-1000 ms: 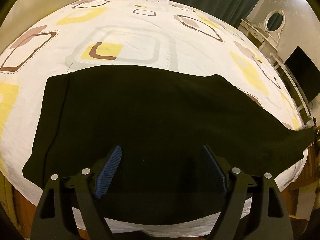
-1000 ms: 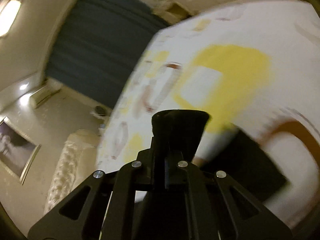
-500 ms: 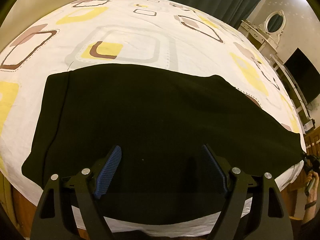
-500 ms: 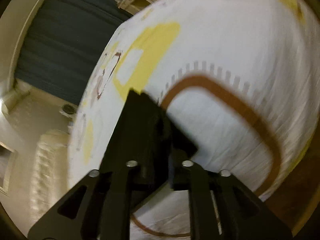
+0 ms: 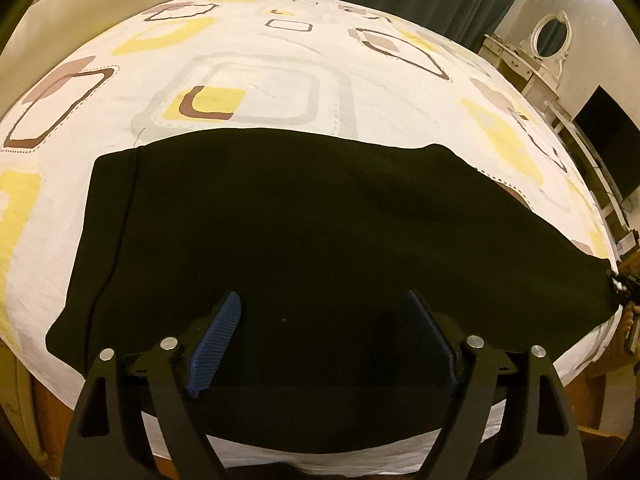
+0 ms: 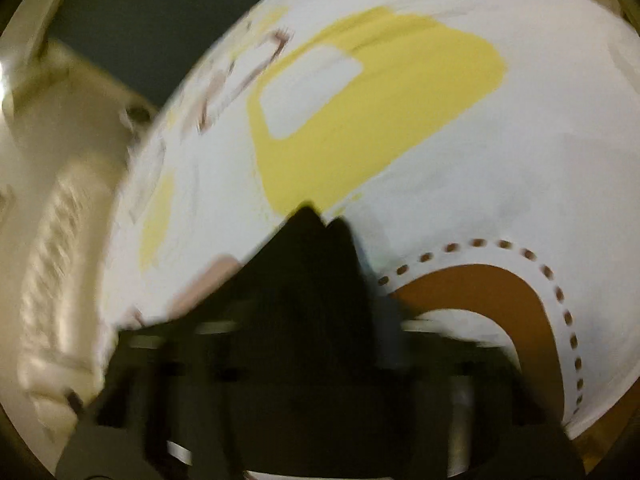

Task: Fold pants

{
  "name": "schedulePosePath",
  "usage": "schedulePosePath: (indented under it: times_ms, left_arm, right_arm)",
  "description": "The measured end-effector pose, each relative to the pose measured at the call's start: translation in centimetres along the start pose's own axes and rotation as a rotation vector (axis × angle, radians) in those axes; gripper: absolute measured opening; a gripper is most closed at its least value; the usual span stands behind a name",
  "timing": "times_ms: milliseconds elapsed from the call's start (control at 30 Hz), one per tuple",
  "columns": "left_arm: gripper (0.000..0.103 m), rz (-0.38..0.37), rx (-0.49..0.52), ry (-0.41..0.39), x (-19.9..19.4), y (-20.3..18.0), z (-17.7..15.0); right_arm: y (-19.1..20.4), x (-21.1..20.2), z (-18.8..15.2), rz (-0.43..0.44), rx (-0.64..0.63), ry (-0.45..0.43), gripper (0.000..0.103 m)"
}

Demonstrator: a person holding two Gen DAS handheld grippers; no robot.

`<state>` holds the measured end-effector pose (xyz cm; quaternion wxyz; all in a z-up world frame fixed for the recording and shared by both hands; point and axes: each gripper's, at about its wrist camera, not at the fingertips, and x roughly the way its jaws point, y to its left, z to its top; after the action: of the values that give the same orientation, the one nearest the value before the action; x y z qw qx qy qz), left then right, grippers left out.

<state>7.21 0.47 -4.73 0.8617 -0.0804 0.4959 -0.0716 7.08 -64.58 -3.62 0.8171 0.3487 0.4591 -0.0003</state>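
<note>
In the left wrist view the black pants (image 5: pixel 304 232) lie spread across the near part of the bed (image 5: pixel 272 80), waistband at the left, legs running out to the far right edge. The left tool (image 5: pixel 320 336) hovers above the near middle of the cloth with its blue-padded fingers (image 5: pixel 216 336) spread wide and nothing between them, just as it hung a second ago. What has changed is at the right: the leg end, which a second ago trailed loosely past the mattress corner, is now drawn out to a neat point at the bed's edge, where the right tool (image 5: pixel 622 284) shows small and dark against the hem. I judge that the legs have been pulled straight, so the pants lie flat and ready for a first fold. In the right wrist view, which is blurred by motion, the right tool (image 6: pixel 320 248) is closed on a peak of black cloth that rises between its fingers, low over the yellow and brown print of the sheet (image 6: pixel 380 120); since half a second ago the camera has swung round over that print. No brand, label or writing can be read in either view.
</note>
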Motion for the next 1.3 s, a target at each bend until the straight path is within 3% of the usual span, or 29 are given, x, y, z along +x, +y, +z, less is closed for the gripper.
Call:
schedulePosePath:
  times_ms: [100,233,333,400,500,567,633,767,867,1033,1300]
  left_arm:
    - [0.084,0.018,0.011,-0.003,0.1,-0.3,-0.1]
    - [0.084,0.032,0.043,-0.01,0.3,-0.6,-0.3]
    - [0.084,0.045,0.071,-0.017,0.4,-0.8,-0.4]
    - [0.084,0.05,0.083,-0.022,0.4,-0.9,-0.4]
    - [0.084,0.049,0.094,-0.025,0.4,-1.0,-0.4]
    - [0.084,0.042,0.094,-0.026,0.3,-0.9,-0.4]
    - [0.084,0.032,0.085,-0.027,0.2,-0.8,-0.3]
    - [0.084,0.01,0.063,-0.035,0.1,-0.5,-0.3]
    - [0.084,0.002,0.065,-0.039,0.0,-0.4,-0.4]
    - [0.084,-0.017,0.058,-0.039,-0.1,-0.1,-0.3]
    - [0.084,-0.038,0.035,-0.037,0.0,0.4,-0.1]
  right_arm:
    - [1.7,0.1,-0.1,-0.082,-0.091,-0.004,0.013]
    - [-0.1,-1.2,-0.3,-0.127,-0.032,-0.107,0.011]
    - [-2.4,-0.5,-0.9,-0.046,0.068,-0.118,0.012]
    - [-2.4,-0.9,-0.7,-0.04,0.088,-0.128,0.015]
    - [0.8,-3.0,-0.3,-0.17,-0.012,-0.198,0.018]
    - [4.1,-3.6,-0.5,-0.152,-0.1,-0.223,0.018]
    - [8.9,-2.1,-0.8,-0.033,-0.216,-0.163,0.02]
    - [18.6,3.4,-4.0,0.19,-0.486,0.055,0.02]
    - [25.3,7.9,-7.5,0.267,-0.7,0.206,0.02]
    - [30.7,12.9,-10.7,0.258,-0.881,0.368,0.02]
    - [31.8,14.5,-12.1,0.169,-1.0,0.437,0.02]
